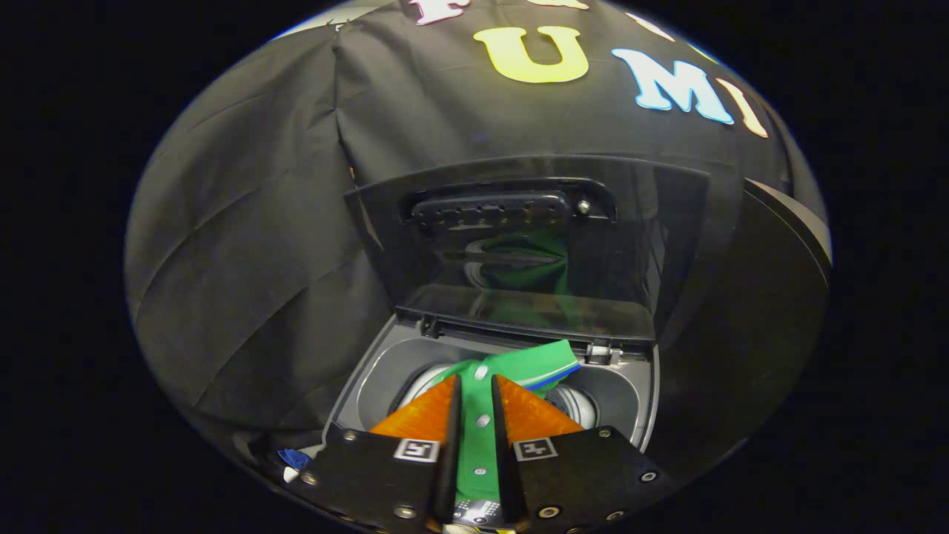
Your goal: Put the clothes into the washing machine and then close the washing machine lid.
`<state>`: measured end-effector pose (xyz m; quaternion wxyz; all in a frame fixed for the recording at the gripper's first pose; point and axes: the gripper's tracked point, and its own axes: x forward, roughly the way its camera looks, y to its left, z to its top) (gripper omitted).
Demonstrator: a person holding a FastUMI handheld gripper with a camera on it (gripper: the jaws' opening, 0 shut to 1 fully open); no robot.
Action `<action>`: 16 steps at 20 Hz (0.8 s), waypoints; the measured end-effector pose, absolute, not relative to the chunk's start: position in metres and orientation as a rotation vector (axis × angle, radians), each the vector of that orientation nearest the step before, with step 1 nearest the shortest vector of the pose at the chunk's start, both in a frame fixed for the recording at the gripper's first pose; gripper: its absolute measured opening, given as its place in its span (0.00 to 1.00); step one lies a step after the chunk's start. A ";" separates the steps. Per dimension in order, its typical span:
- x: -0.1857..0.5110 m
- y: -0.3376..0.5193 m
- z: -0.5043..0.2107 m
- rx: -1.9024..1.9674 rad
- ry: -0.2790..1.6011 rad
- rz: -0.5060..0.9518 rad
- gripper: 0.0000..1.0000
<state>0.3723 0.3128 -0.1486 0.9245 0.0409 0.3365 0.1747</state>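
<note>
Gripper (pixel 474 386): fingers pinching the green shirt (pixel 478 430) along its button strip, holding it over the washing machine (pixel 385 371) opening; lid (pixel 534 245) standing raised behind the shirt.

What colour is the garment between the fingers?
Green, with white buttons and a blue edge, seen in the gripper view: the garment is clamped in the gripper.
</note>
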 end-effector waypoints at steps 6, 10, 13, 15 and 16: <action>0.362 0.306 -0.161 0.052 0.708 0.333 0.80; 0.351 0.303 -0.143 0.057 0.649 0.325 0.96; 0.338 0.290 -0.111 0.065 0.569 0.307 0.96; 0.331 0.278 -0.084 0.081 0.508 0.289 0.96; 0.329 0.271 -0.071 0.084 0.481 0.287 0.96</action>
